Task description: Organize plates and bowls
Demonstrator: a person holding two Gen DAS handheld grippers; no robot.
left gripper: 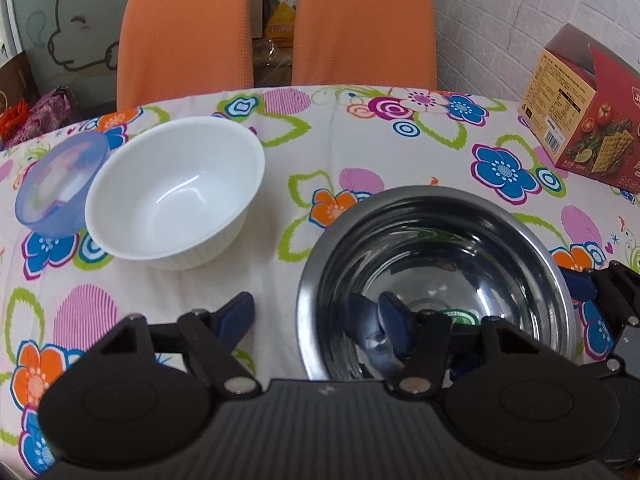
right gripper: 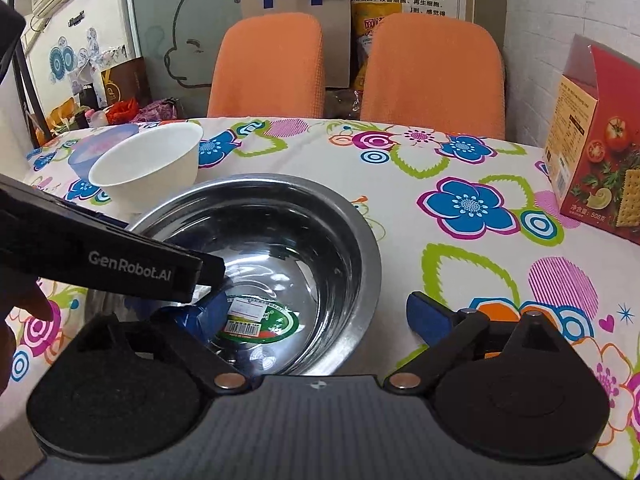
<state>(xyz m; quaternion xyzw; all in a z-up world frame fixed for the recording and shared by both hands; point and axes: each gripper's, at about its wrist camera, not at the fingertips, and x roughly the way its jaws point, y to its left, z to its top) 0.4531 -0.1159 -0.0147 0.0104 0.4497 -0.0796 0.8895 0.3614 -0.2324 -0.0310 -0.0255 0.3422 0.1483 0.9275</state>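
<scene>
So both grippers are straddling the steel bowl [left gripper: 436,280] right now, one on each side. My left gripper [left gripper: 316,316] is spread wide, one finger inside the bowl, the other outside on the cloth [left gripper: 340,140] to the left of the rim. The right gripper [right gripper: 320,316] is wide too, one finger down inside near the sticker [right gripper: 258,320] on the bottom, the other outside to the right. Neither is actually pinching anything yet.

The white bowl [left gripper: 176,192] sits far left of the steel one, with a blue bowl [left gripper: 60,188] just beside it, further left. The cracker box [left gripper: 580,112] is far right, well out of the way.

What worries me: the steel is slick and the wall curved, so if I close on just one side the bowl could tip or skate on the cloth. And both tools are crowded in there, so the inner fingers could bump each other. Lifting unevenly would probably dump it toward the white bowl.
</scene>
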